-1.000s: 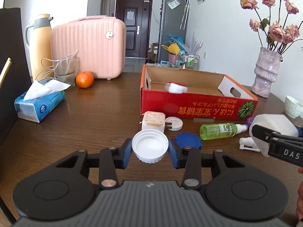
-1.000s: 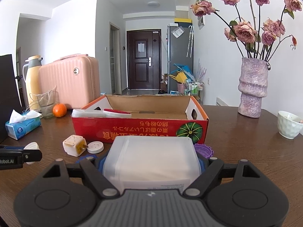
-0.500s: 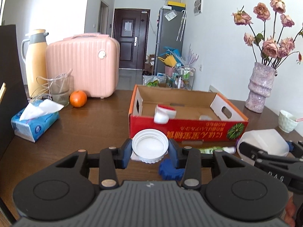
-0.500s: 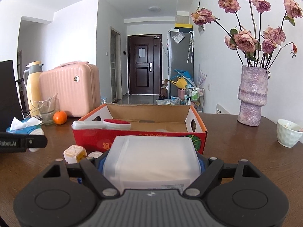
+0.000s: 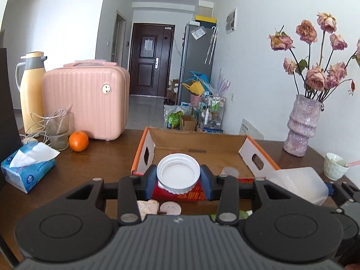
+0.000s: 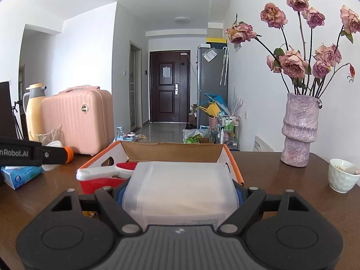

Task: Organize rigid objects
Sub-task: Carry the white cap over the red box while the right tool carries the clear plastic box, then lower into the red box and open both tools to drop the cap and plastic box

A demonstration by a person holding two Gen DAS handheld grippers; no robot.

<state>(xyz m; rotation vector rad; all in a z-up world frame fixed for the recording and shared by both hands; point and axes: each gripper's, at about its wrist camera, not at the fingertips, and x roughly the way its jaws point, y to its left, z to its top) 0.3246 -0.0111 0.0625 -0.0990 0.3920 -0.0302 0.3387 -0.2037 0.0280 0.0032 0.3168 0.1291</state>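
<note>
Lid (image 5: pixel 178 172) — white and round — sits pinched tight in my left gripper (image 5: pixel 178 181), up in the air at the near edge of the cardboard box (image 5: pixel 198 144). On my right side, my right gripper (image 6: pixel 180 196) squeezes a cloudy plastic tub (image 6: pixel 180 189) — it hangs right by that box (image 6: pixel 173 151), on the brown table (image 6: pixel 281 180).

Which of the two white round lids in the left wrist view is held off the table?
The larger white screw lid, clamped in the left hand-held gripper. The smaller flat lid lies on the table below.
</note>
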